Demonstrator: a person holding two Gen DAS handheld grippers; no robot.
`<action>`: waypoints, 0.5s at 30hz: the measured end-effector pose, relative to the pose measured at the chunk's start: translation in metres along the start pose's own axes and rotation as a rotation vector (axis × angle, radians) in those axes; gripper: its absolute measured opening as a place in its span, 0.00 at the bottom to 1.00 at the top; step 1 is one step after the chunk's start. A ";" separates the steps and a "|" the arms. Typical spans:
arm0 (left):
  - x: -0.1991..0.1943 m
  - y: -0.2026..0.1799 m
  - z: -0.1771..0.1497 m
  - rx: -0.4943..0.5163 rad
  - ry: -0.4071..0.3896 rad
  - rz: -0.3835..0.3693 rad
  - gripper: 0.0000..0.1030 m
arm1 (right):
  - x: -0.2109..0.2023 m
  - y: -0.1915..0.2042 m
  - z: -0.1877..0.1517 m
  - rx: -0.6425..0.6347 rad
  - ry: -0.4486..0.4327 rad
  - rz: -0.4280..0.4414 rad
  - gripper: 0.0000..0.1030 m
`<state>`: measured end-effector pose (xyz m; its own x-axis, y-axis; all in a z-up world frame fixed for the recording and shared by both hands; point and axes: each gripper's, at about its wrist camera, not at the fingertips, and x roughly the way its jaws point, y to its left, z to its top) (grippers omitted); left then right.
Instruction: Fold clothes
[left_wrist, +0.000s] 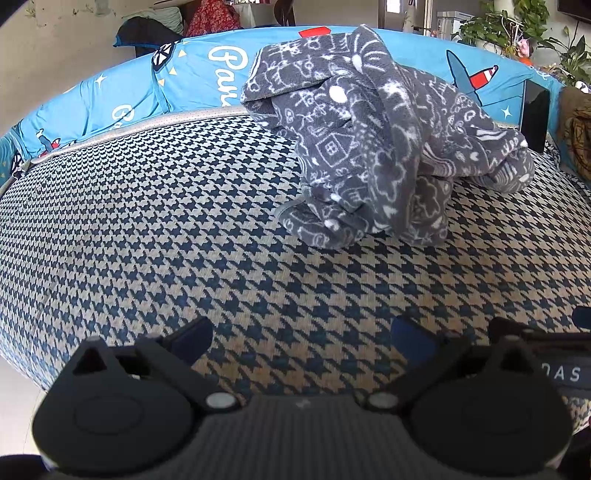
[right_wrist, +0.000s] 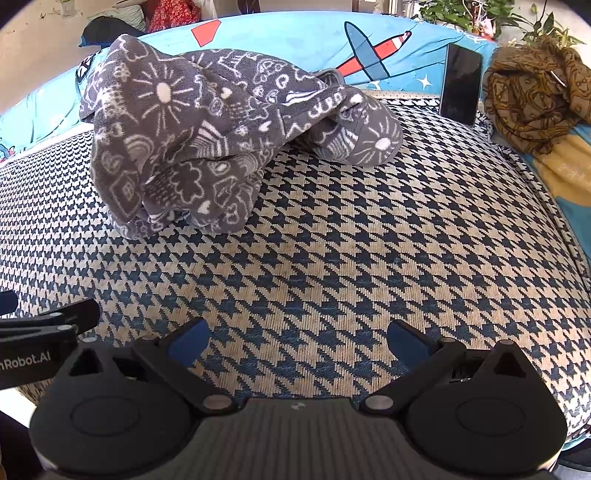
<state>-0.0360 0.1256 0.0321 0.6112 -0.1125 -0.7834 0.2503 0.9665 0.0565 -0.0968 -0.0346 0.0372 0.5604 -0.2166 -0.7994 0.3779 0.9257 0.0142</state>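
While your left gripper (left_wrist: 301, 341) and right gripper (right_wrist: 297, 341) gape empty, the crumpled grey doodle-print fleece garment (right_wrist: 207, 144) lies far-left of the right one, far-right of the left.

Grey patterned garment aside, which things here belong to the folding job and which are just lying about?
Part of the job:
- crumpled grey patterned garment
- houndstooth surface it lies on
- left tool, open, empty
- right tool, open, empty

Lying about:
- black phone propped at the back
- brown patterned cloth
- blue aeroplane-print cover
- potted plants
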 end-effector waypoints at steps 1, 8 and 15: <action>0.000 0.000 0.000 0.001 -0.001 -0.001 1.00 | 0.000 0.000 0.000 0.001 0.000 0.000 1.00; -0.001 0.002 0.000 -0.006 -0.011 -0.009 1.00 | -0.002 -0.002 0.001 0.011 -0.007 0.005 1.00; 0.001 0.003 0.002 -0.021 -0.010 -0.002 1.00 | -0.005 -0.001 0.001 0.022 -0.013 0.008 1.00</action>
<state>-0.0331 0.1283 0.0324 0.6180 -0.1164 -0.7775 0.2354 0.9710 0.0418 -0.0989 -0.0352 0.0416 0.5730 -0.2130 -0.7914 0.3893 0.9205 0.0341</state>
